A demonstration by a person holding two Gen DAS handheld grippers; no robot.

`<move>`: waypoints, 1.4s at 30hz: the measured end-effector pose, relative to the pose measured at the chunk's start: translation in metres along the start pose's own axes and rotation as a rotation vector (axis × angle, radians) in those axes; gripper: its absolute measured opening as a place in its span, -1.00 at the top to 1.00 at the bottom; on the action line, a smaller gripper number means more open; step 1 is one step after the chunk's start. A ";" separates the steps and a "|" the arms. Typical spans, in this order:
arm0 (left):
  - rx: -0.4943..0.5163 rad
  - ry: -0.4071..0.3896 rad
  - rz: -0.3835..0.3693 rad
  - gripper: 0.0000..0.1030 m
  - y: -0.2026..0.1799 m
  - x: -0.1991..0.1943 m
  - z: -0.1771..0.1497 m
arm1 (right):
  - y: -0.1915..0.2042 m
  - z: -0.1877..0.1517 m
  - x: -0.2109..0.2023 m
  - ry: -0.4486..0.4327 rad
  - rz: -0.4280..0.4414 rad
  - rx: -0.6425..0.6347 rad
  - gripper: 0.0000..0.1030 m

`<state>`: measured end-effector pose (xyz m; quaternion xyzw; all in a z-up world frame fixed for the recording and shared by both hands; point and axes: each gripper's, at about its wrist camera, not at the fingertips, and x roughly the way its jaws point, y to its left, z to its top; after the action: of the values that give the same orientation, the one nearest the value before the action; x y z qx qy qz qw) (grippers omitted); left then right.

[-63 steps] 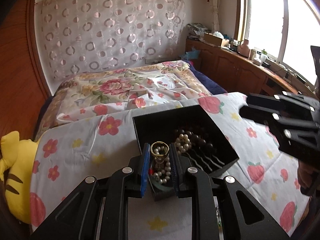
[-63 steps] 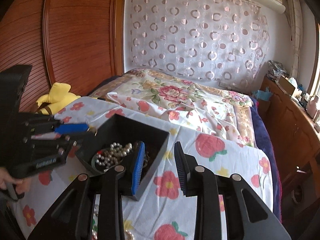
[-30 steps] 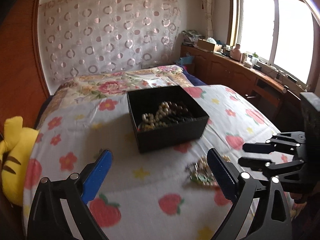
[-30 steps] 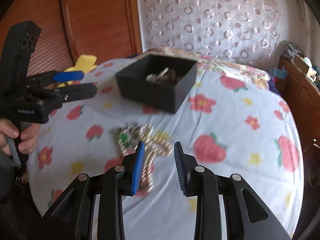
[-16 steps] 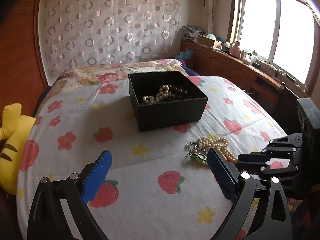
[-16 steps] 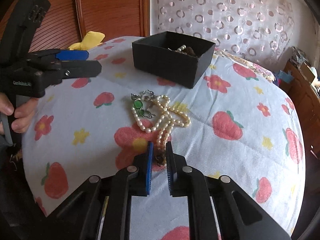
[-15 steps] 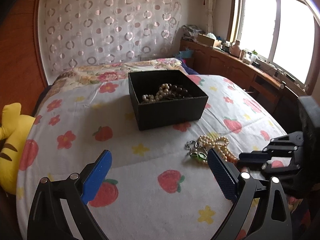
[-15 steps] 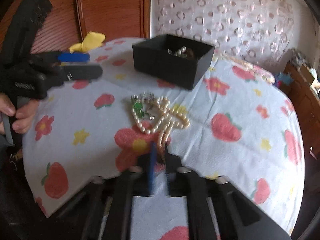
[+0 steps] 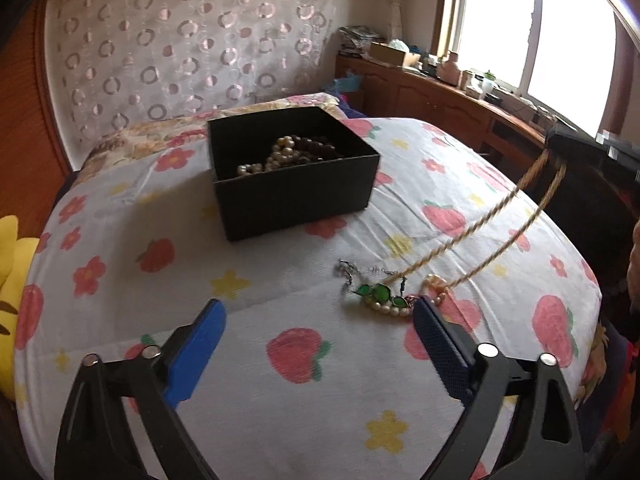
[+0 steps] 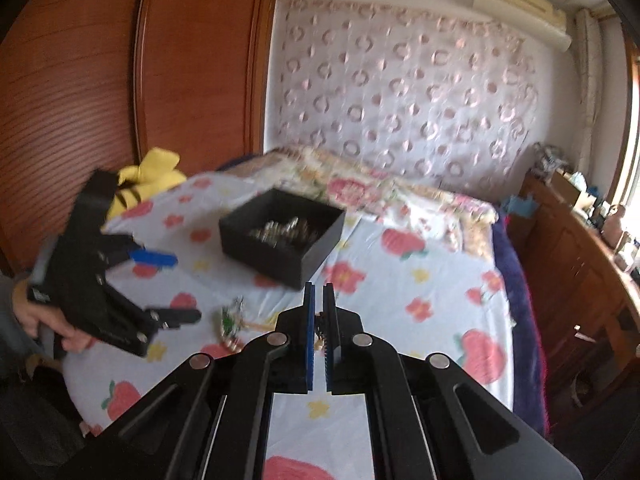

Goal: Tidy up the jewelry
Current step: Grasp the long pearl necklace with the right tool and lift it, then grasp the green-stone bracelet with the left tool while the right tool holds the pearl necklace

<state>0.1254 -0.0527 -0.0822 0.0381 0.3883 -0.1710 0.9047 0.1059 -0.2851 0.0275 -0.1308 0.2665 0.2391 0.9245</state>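
A black box [image 9: 292,196] holding pearl and dark bead strands sits on the flowered cloth [image 9: 280,420]. In front of it lies a small jewelry pile [image 9: 380,298] with green stones and pearls. A gold rope chain [image 9: 480,228] runs taut from that pile up to my right gripper [image 9: 558,152], which is shut on it. The right wrist view shows the chain [image 10: 319,334] pinched between the blue pads. My left gripper [image 9: 320,340] hovers low over the cloth; its jaws are closing, still wide, with nothing between them. The pile lies just beyond its right finger [image 9: 436,344].
A yellow plush toy [image 9: 12,280] rests at the cloth's left edge. A flowered quilt [image 10: 360,188] lies behind the box. A wooden wardrobe [image 10: 120,80] stands on the left and a wooden counter [image 9: 460,104] under the window on the right. A hand [image 10: 48,324] holds the left gripper.
My right gripper closed on the gold chain at the pile and rose, drawing the chain taut. My left gripper sank a little toward the cloth and its jaws narrowed slightly.
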 end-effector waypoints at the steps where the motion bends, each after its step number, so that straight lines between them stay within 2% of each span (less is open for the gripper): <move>1: 0.004 0.006 -0.004 -0.51 -0.001 0.001 0.000 | -0.002 0.004 -0.006 -0.014 -0.002 -0.002 0.91; 3: 0.011 0.019 -0.021 -0.25 -0.003 0.005 0.002 | -0.004 0.011 -0.010 -0.028 -0.007 -0.007 0.91; 6: 0.006 0.038 -0.056 -0.02 -0.006 0.011 0.006 | -0.006 0.014 -0.013 -0.033 -0.012 -0.016 0.91; 12: 0.018 0.062 -0.089 0.12 -0.015 0.026 0.016 | -0.006 0.009 -0.006 -0.012 -0.018 -0.013 0.91; 15: 0.037 0.085 -0.090 0.29 -0.022 0.036 0.020 | -0.009 0.002 0.000 0.000 -0.017 -0.003 0.91; 21: 0.096 0.102 -0.086 0.44 -0.034 0.048 0.022 | -0.017 -0.008 0.004 0.012 -0.013 0.024 0.91; 22: 0.106 0.099 -0.081 0.51 -0.036 0.048 0.023 | -0.018 -0.009 0.004 0.013 -0.012 0.026 0.91; 23: 0.112 0.097 -0.081 0.78 -0.036 0.049 0.023 | -0.018 -0.010 0.005 0.014 -0.010 0.028 0.91; 24: 0.109 0.098 -0.120 0.95 -0.035 0.049 0.023 | -0.018 -0.011 0.005 0.013 -0.009 0.030 0.91; 25: 0.105 0.102 -0.138 1.00 -0.034 0.048 0.024 | -0.018 -0.011 0.005 0.013 -0.008 0.030 0.91; 29: 0.102 0.065 -0.129 1.00 -0.032 0.033 0.029 | -0.017 -0.012 0.005 0.011 -0.005 0.028 0.91; 34: 0.100 -0.037 -0.123 1.00 -0.031 -0.008 0.047 | -0.011 -0.008 0.006 0.001 0.002 0.019 0.91; 36: 0.100 -0.054 -0.123 1.00 -0.029 -0.016 0.052 | -0.009 -0.006 0.006 -0.001 0.004 0.015 0.91; 39: 0.106 -0.022 -0.138 1.00 -0.028 -0.011 0.051 | -0.008 -0.004 0.006 -0.005 -0.001 0.008 0.91; 42: 0.128 0.047 -0.135 0.98 -0.032 0.008 0.041 | -0.011 -0.003 0.007 -0.004 0.003 0.019 0.91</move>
<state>0.1477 -0.0936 -0.0575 0.0735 0.3995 -0.2552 0.8774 0.1155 -0.2933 0.0222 -0.1210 0.2673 0.2382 0.9258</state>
